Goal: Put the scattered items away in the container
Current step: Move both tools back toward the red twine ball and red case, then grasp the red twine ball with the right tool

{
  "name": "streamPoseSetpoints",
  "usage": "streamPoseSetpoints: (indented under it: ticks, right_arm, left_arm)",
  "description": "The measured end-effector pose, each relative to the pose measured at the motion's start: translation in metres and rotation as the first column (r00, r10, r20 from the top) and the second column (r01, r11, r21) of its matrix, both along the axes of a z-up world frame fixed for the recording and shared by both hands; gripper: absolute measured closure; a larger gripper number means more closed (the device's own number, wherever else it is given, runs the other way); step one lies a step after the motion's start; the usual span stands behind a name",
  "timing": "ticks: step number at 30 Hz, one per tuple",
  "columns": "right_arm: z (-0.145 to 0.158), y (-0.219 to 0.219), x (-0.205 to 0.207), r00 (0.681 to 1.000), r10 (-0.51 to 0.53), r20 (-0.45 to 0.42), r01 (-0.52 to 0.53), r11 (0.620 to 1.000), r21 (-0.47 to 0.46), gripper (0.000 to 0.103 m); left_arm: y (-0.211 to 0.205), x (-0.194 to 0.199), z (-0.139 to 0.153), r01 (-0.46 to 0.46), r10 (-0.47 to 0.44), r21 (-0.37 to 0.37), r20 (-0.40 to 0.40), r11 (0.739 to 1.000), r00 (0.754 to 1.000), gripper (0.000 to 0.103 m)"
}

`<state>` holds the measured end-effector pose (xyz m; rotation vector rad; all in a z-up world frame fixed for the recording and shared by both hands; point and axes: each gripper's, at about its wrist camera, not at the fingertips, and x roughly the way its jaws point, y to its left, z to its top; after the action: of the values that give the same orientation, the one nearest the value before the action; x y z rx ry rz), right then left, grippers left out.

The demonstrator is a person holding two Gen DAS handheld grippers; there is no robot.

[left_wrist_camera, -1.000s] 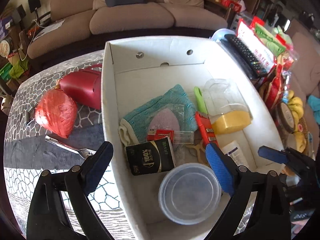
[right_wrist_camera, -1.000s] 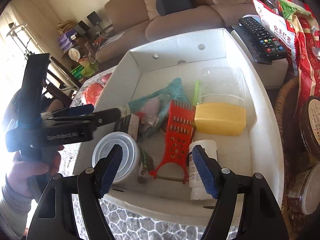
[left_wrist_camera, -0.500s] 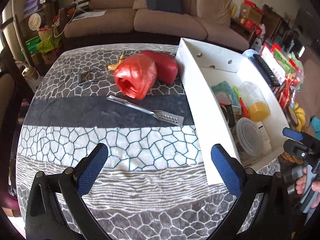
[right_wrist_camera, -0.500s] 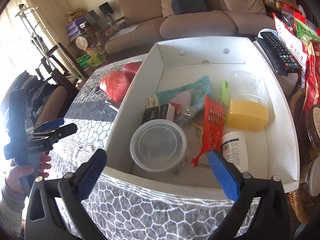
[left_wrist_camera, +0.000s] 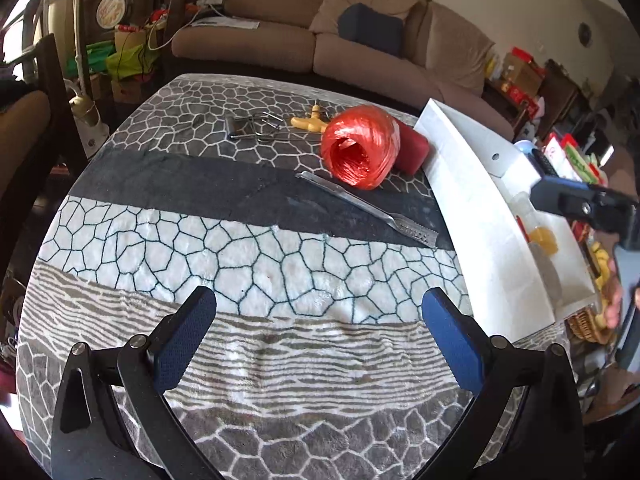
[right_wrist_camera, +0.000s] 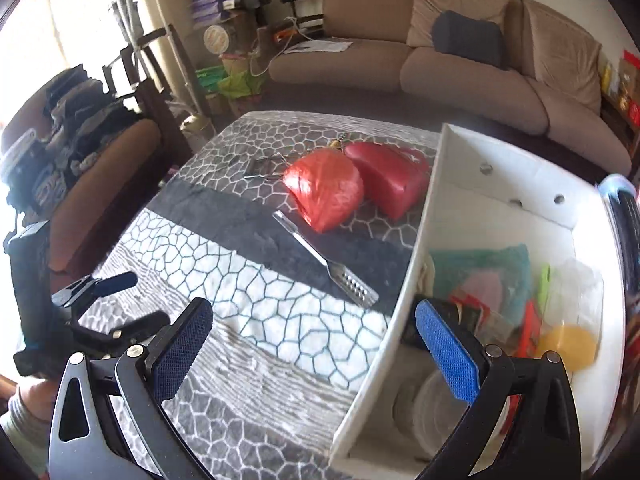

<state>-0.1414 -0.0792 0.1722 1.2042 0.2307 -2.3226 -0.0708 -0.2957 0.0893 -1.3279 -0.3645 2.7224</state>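
White box (left_wrist_camera: 476, 200) sits at counter's right edge w/ stuff inside. Still out: red twine ball (left_wrist_camera: 360, 146) touching a red pouch (left_wrist_camera: 412, 148), flat metal grater (left_wrist_camera: 368, 210) in front, wire clip (left_wrist_camera: 250, 128), yellow piece (left_wrist_camera: 308, 122) behind.

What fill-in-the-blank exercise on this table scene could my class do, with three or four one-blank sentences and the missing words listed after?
1. The ball of twine on the table is ____ in colour.
2. The metal grater lies on the cloth's dark ____.
3. The white box stands to the ____ of the twine in both views.
4. Both hand-held grippers, left and right, have jaws that are ____ and hold nothing.

Missing words: red; band; right; open
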Motion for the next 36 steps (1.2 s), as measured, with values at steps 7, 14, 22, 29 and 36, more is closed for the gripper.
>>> streamPoseSetpoints:
  ticks: [7,14,22,29,36]
  right_arm:
    - [-0.041,-0.067,-0.079,0.999,-0.041,-0.017,0.042,0.992,0.115,0.0]
    - [-0.095,-0.087,-0.117,0.979,-0.194,-0.059,0.201,0.962,0.186,0.0]
    - [-0.125,-0.075,-0.134,0.93,-0.349,-0.115,0.362,0.924,0.126,0.06]
    - [-0.107,-0.034,-0.123,0.897,-0.439,-0.037,0.439,0.898,-0.025,0.08]
    - [-0.077,-0.032,-0.08,0.951,-0.307,-0.032,0.305,0.951,-0.051,0.08]
  left_arm:
    - [-0.035,-0.025,-0.022,-0.048,0.049,-0.013,0.027,0.999,0.998,0.0]
    - [-0.057,-0.035,-0.019,-0.094,0.093,0.036,0.03,0.995,0.995,0.0]
    - [-0.061,-0.035,-0.011,-0.093,0.091,0.08,0.029,0.992,0.995,0.0]
    - [-0.061,-0.035,-0.006,-0.092,0.091,0.098,0.015,0.991,0.996,0.0]
    - [-0.052,-0.032,0.002,-0.081,0.082,0.059,-0.008,0.995,0.997,0.0]
